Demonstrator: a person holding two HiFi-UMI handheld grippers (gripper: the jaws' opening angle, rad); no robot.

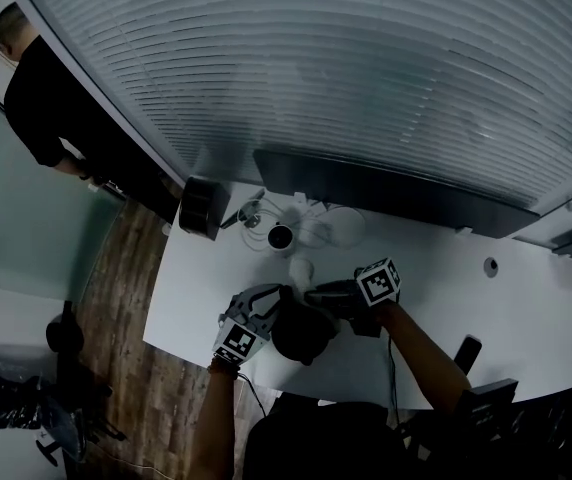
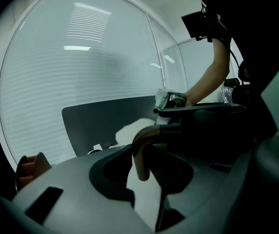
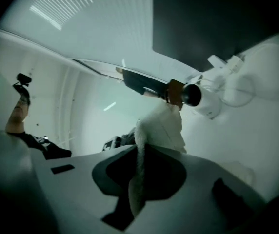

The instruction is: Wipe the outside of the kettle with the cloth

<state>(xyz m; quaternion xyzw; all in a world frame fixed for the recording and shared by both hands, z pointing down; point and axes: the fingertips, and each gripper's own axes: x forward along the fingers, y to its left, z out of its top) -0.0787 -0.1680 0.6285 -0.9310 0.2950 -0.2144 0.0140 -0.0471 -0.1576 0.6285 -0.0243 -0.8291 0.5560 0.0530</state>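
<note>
On the white table [image 1: 526, 318], in the head view, the dark kettle [image 1: 301, 333] stands just in front of the person, between the left gripper [image 1: 272, 301] and the right gripper [image 1: 316, 293]. A pale cloth [image 1: 301, 266] shows at the right gripper's tip, just beside the kettle's top; whether it touches cannot be told from here.

In the left gripper view the jaws are clamped on the kettle's brown handle [image 2: 142, 147], steadying the kettle.

In the right gripper view the jaws are clenched on the cloth, with one fold hanging between them and the bulk bunched ahead. The kettle does not show in this view.

The wiping stroke looks about to begin. By my judgement, the next move calls for pressing the cloth flat to the kettle's wall and sweeping it round while the left grip holds firm.
</note>
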